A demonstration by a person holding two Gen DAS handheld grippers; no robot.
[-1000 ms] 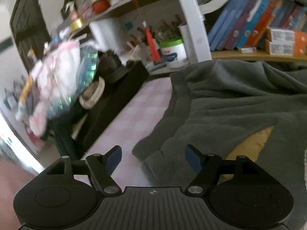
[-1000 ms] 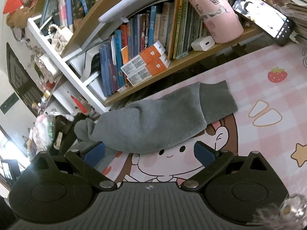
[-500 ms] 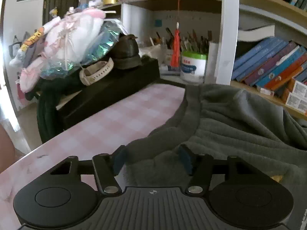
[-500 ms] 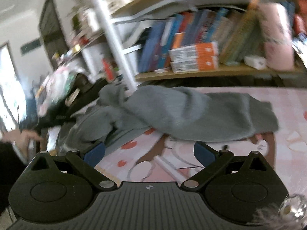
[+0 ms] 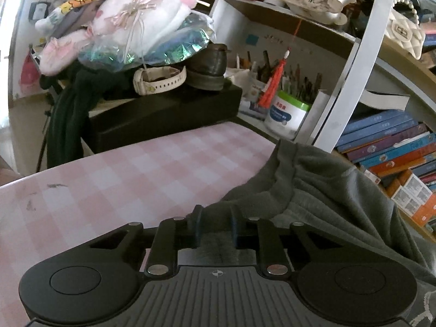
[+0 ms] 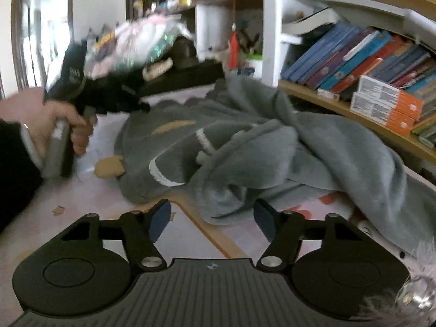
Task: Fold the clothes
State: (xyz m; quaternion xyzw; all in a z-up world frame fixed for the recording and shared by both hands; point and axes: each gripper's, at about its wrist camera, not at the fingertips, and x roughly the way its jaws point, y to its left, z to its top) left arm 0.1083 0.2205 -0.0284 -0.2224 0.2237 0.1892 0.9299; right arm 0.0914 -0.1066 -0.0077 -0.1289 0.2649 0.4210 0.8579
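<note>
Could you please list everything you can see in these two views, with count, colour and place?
Garment: one, grey, crumpled on the table below the shelf.
Table: one, pink checked top.
Books: a row, mostly blue and purple, on the wooden shelf.
Boxes: two, white and orange, stacked in front of the books.
Tub: one, white with a green lid, behind the table.
Tassel: one, red, hanging above the tub.
Black case: one, at the table's far end.
Plush heap: pink and white, piled above the case.
Left gripper: black, jaws have just been closing, pinching the garment's edge.
Right gripper: black, jaws have just been closing, apart near a fold.
</note>
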